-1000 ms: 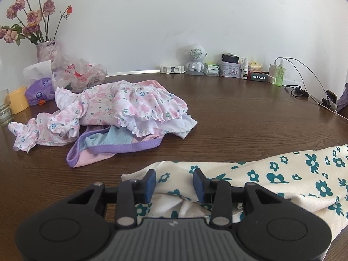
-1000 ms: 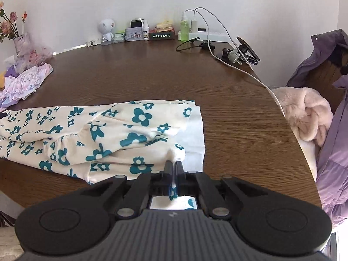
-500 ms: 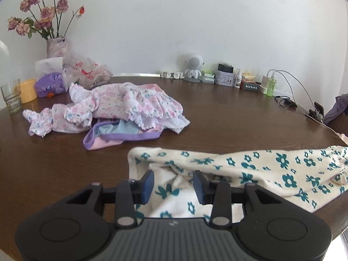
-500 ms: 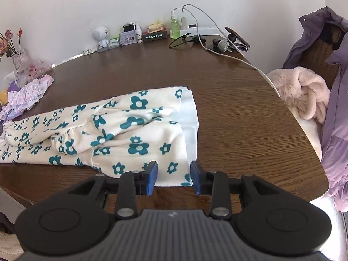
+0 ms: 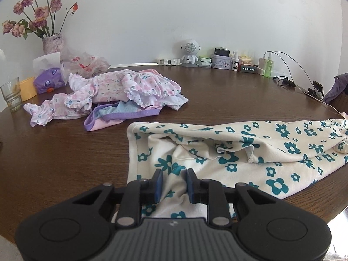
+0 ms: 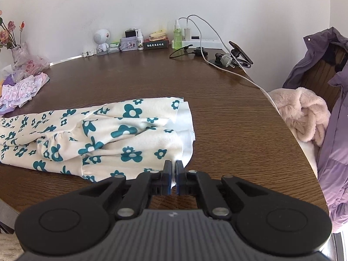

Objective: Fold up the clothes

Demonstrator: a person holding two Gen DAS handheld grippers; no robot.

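Observation:
A cream garment with teal flowers (image 5: 250, 158) lies stretched along the front of the brown table (image 5: 217, 91). My left gripper (image 5: 173, 175) sits over its left end. Its jaws are closing, with a bunch of the cloth between the blue pads and still a gap showing. In the right wrist view the same garment (image 6: 121, 130) ends in a white hem at the right. My right gripper (image 6: 173, 166) is shut on that hem's near corner, close to the table's front edge.
A heap of pink and lilac floral clothes (image 5: 121, 91) lies at the back left, beside a glass (image 5: 9, 94), a yellow cup and a vase of roses (image 5: 52, 43). Small bottles, boxes and a charger cable (image 6: 219, 41) line the wall. Purple and pink coats (image 6: 304, 117) hang off the right edge.
The left gripper drew back, so the garment's left end now shows ahead of it, and its jaws narrowed. The right gripper opened off the hem, then shut again on the near corner.

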